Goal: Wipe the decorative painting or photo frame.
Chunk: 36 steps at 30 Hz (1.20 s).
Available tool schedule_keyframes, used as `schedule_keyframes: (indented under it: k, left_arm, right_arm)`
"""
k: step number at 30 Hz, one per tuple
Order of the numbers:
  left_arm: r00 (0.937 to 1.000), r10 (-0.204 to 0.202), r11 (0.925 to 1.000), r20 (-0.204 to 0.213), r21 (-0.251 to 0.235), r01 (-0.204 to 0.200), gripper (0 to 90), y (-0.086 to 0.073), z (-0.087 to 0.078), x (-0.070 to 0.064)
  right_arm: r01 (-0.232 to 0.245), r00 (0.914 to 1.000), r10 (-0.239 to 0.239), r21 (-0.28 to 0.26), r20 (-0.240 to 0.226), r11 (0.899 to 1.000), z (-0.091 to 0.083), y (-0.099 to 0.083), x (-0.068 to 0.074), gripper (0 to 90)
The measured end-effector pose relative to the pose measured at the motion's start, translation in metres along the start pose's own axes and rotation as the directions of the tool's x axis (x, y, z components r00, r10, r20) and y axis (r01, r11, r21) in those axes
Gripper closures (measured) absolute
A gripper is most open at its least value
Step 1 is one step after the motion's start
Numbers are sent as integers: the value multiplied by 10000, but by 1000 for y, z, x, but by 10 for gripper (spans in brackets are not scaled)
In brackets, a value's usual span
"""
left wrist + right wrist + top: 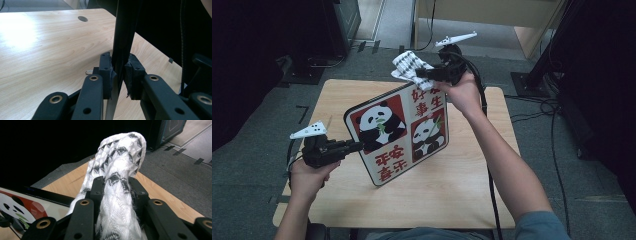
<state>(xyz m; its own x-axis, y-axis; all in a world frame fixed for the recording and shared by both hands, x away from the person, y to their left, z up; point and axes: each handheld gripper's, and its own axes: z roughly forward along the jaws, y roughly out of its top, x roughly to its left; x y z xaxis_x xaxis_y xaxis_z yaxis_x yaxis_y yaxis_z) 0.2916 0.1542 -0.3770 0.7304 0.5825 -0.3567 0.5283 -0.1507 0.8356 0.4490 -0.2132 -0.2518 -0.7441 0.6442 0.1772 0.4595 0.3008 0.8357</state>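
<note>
Above table (452, 190): left gripper (357, 146) clamps panda tray (397, 131); right gripper (421, 73) clamps cloth (408, 64).

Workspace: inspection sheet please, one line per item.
Surface: wooden table, grommet hole at the far side in the left gripper view.
Job's things: panda tray held tilted off the table; black-and-white cloth above its far edge.
Clutter: nothing seen.
Grippers: left gripper shut on the tray's edge; right gripper shut on the cloth.
Cables: black cable trails along the right forearm; more on the floor.
Surroundings: grey carpet, dark stands.
</note>
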Motion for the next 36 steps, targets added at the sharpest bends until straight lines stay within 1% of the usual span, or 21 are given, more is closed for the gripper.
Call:
schedule_keyframes:
  k: [6, 18, 25, 28, 34, 36]
  left_arm:
    - [10000, -9, 10000, 3, 1, 9, 778, 0, 0, 0]
    - [10000, -3, 10000, -8, -12, 3, 777, 0, 0, 0]
    - [10000, -24, 10000, -26, -46, 24, 776, 0, 0, 0]
    - [10000, -26, 10000, -35, -50, 25, 775, 0, 1, 0]
    - [10000, -22, 10000, -40, -57, 22, 773, 0, 1, 0]
    - [10000, -24, 10000, -43, -58, 24, 773, 0, 1, 0]
  right_arm:
    - [-113, 9999, 113, -66, -39, 9999, -2, -1, -5, 702]
    - [-196, 9994, 199, -117, 291, 9997, -9, -3, -15, 669]
    - [-407, 9983, 411, -120, 403, 9991, -13, -4, -20, 660]
    - [-494, 9982, 498, -124, 347, 9987, -14, -5, -22, 701]
    - [-542, 9971, 550, -159, 533, 9984, -19, -6, -25, 743]
    - [-627, 9961, 638, -206, 606, 9978, -21, -7, -26, 759]
